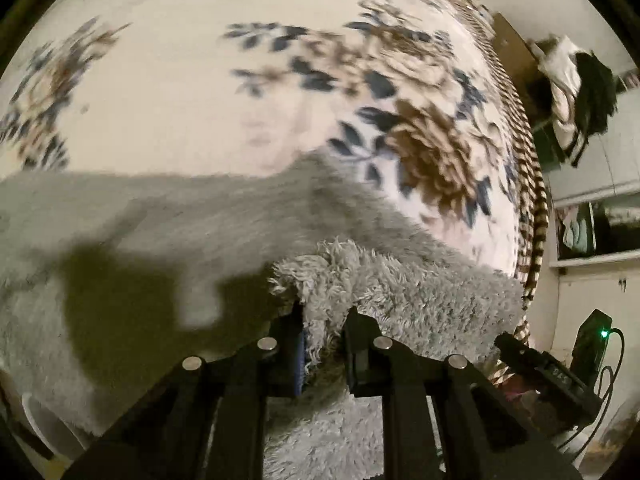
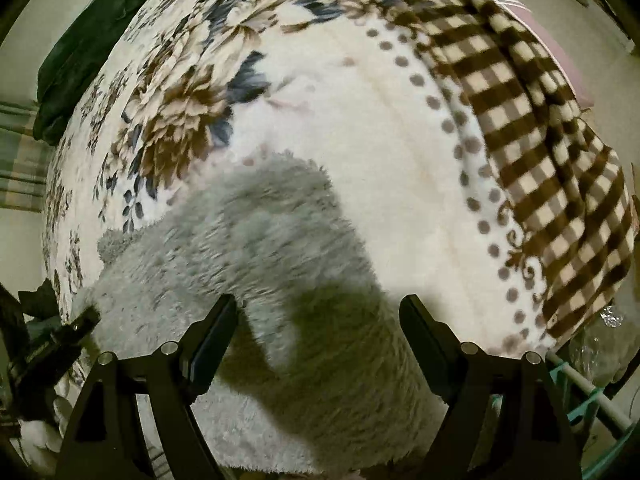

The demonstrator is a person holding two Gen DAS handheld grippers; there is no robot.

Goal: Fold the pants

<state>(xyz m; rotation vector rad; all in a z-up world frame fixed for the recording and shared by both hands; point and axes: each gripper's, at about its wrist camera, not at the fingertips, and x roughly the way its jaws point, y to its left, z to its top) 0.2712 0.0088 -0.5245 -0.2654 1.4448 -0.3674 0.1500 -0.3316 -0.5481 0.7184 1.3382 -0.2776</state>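
The pants (image 1: 168,220) are grey and fluffy and lie on a floral blanket (image 1: 160,80). My left gripper (image 1: 324,312) is shut on a bunched edge of the pants, which sticks up between its fingers. In the right wrist view the pants (image 2: 256,240) stretch from the middle down to the bottom edge. My right gripper (image 2: 320,312) is open and hovers just above the pants, with nothing between its fingers. The left gripper (image 2: 80,324) shows at the left edge of the right wrist view.
A brown and cream checked blanket (image 2: 520,128) lies along the bed's right side. Dark clothes (image 2: 88,40) lie at the far left. A pile of clothes (image 1: 576,88) and white cabinets (image 1: 592,280) stand right of the bed.
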